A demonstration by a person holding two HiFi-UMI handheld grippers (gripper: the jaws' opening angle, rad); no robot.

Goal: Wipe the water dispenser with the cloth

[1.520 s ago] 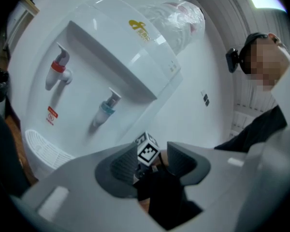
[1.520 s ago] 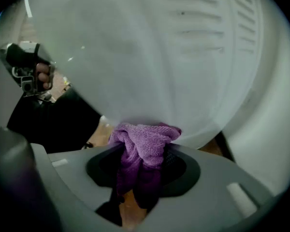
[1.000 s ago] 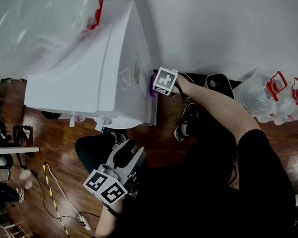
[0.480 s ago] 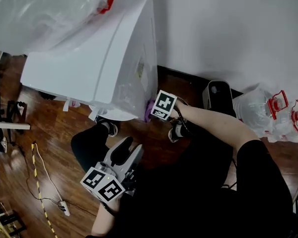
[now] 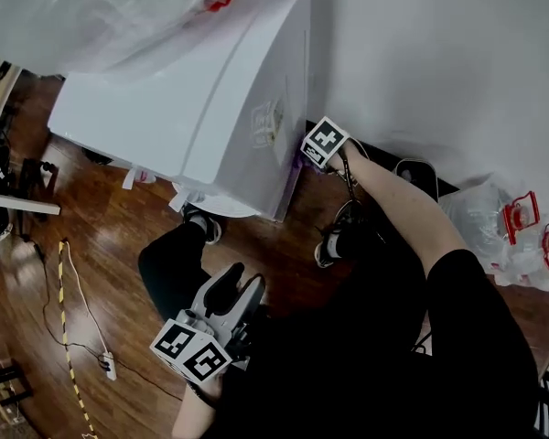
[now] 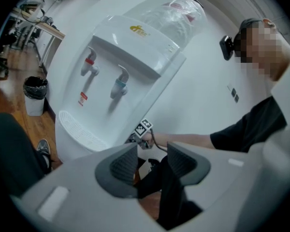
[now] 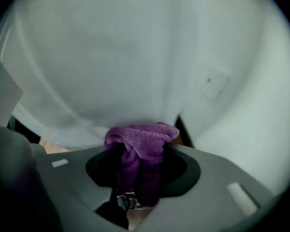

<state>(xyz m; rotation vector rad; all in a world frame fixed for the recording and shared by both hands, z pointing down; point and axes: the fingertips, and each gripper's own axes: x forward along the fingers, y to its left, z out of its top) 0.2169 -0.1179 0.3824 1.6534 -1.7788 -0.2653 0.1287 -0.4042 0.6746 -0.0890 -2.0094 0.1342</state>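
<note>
Purple cloth (image 7: 141,140) is pinched in our right gripper (image 7: 140,170), arm stretched to the side of the water dispenser (image 5: 221,99) — our left gripper (image 6: 152,161) hangs low, 2 jaws spread.

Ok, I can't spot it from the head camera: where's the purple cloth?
The right gripper view shows the purple cloth clamped in the right gripper, bunched up against the white side panel of the water dispenser, close to the wall.

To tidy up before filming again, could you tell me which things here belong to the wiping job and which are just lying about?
In the job: water dispenser, purple cloth, right gripper clamping it.
Lying about: spare water bottles, power strip, waste bin.
</note>
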